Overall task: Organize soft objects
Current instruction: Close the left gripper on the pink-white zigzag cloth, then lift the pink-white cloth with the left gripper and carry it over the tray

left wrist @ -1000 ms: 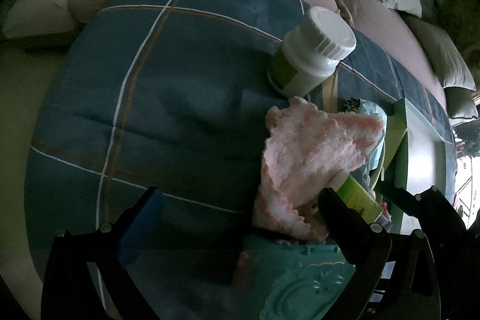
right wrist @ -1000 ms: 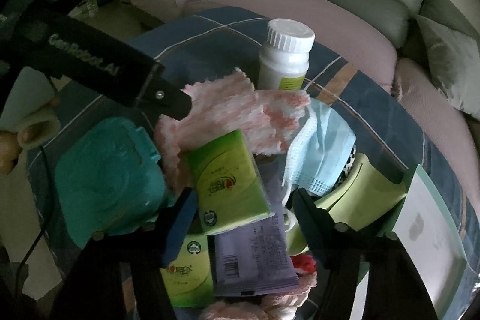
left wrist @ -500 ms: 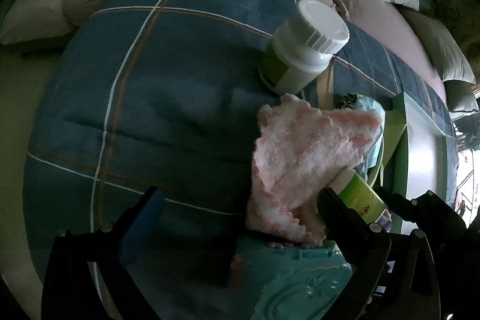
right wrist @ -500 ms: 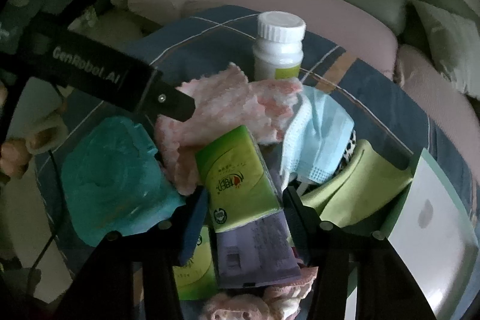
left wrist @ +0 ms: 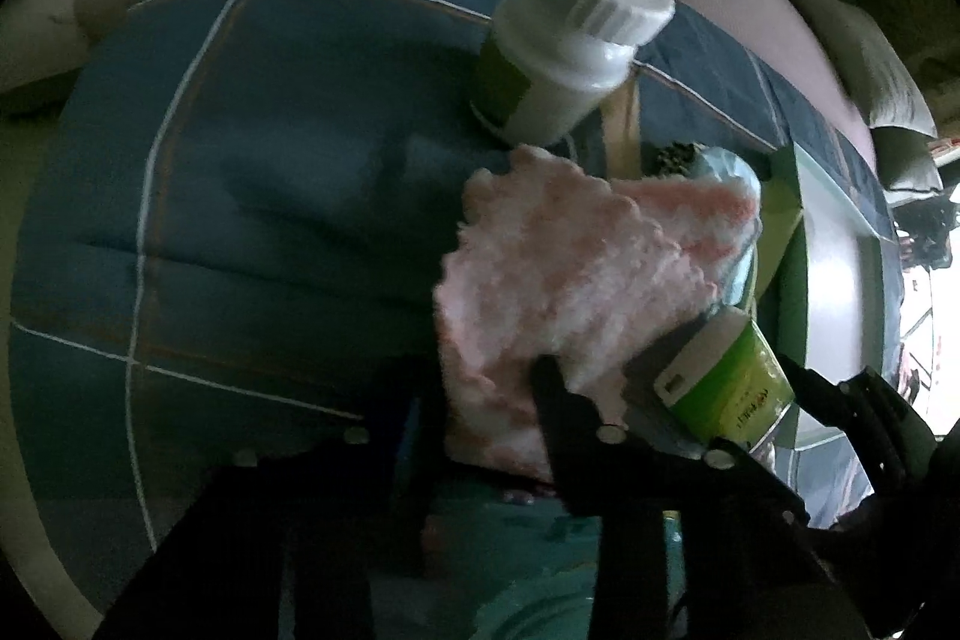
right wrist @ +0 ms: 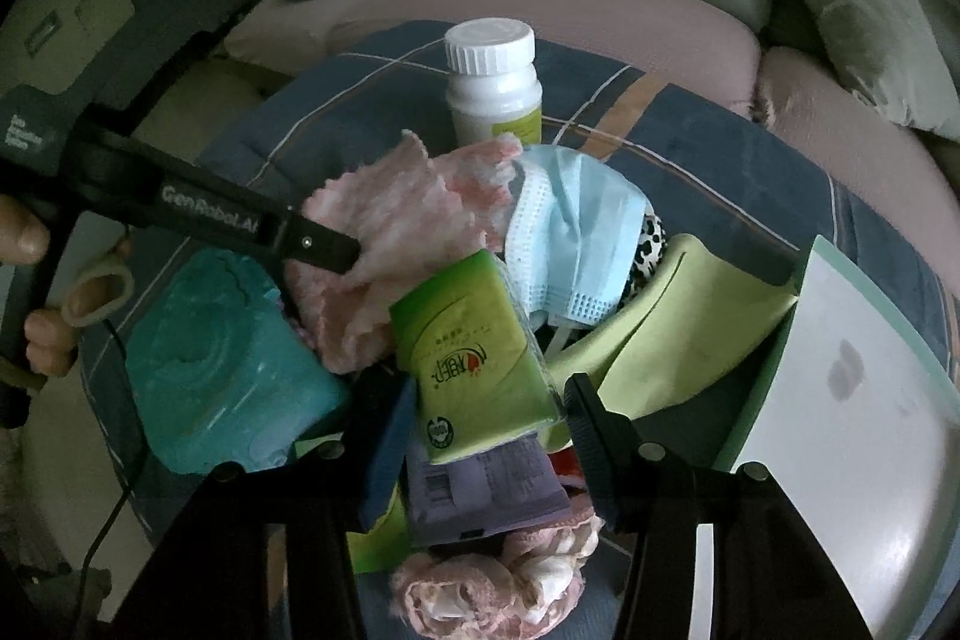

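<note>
A fluffy pink-and-white cloth [left wrist: 576, 268] lies on the blue plaid cushion [left wrist: 240, 160]. My left gripper [left wrist: 477, 376] points down at the cloth's near corner. Its jaws are closing, and the corner fills the gap between both pads. In the right wrist view one of its fingers [right wrist: 324, 247] rests on the same cloth [right wrist: 384, 232]. My right gripper [right wrist: 489, 394] is shut on a green tissue pack [right wrist: 474, 352] and holds it above the pile. That pack [left wrist: 726, 376] also shows at the right of the left wrist view.
A white bottle [right wrist: 492, 82] stands behind the cloth. A blue face mask [right wrist: 576, 232], a teal wipes pack [right wrist: 222, 370], a purple pack [right wrist: 480, 490], a pink scrunchie [right wrist: 492, 580] and a light green pouch [right wrist: 672, 328] crowd the cushion. A white-topped box [right wrist: 840, 400] lies right. A hand [right wrist: 36, 244] holds the left gripper.
The left gripper's wide jaws have come down and closed in on the pink cloth's corner. The right gripper narrowed onto the green tissue pack and shifted a little with it.
</note>
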`<state>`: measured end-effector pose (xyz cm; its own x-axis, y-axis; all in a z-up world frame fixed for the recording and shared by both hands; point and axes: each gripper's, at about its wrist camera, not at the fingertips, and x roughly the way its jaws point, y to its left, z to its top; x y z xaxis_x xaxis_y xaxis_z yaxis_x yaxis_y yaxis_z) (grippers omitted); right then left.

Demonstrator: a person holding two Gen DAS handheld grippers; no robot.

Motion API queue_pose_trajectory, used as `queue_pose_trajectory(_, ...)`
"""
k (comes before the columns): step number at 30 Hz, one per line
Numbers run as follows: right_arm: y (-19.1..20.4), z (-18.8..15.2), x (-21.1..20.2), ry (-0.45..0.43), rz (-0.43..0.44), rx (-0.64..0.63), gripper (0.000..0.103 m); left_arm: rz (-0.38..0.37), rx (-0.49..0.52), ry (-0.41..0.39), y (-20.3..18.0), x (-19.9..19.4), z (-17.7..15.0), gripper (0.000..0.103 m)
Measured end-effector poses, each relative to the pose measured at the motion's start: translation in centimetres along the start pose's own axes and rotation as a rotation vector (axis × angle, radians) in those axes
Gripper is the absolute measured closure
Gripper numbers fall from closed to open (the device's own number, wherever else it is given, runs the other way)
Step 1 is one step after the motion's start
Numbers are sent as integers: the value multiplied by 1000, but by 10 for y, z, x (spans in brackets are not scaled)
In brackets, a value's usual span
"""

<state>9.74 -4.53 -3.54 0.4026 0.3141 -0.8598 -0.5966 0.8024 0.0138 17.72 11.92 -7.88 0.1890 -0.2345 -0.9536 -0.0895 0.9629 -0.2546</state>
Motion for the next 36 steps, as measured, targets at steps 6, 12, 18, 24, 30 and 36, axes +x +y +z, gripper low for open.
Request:
queue_pose_trajectory(6,-2,-1,-3,-2,3,15,49,-45,-13,-5,-3,5,0,90)
queue_pose_trajectory(12,-7,-2,-6,-4,12,47,49,-90,-20,-61,12,-16,-8,96)
queue_pose_trajectory(18,-11,0,-14,-23,24,79,50,-126,-27,-134,14,-42,-13,97)
queue_pose_trajectory(24,-16,0,-23,-48,51,111,51,-171,-55,-194,14,-64,-25,97)
queue_pose_trajectory(30,-24,-5,-24,-52,70,145,52,-223,-90,-265,12,-81,-32,98)
queue_pose_trajectory(36,-33,-6,-26,-68,84,174,52,-232,-107,-306,0,-85,-29,98)
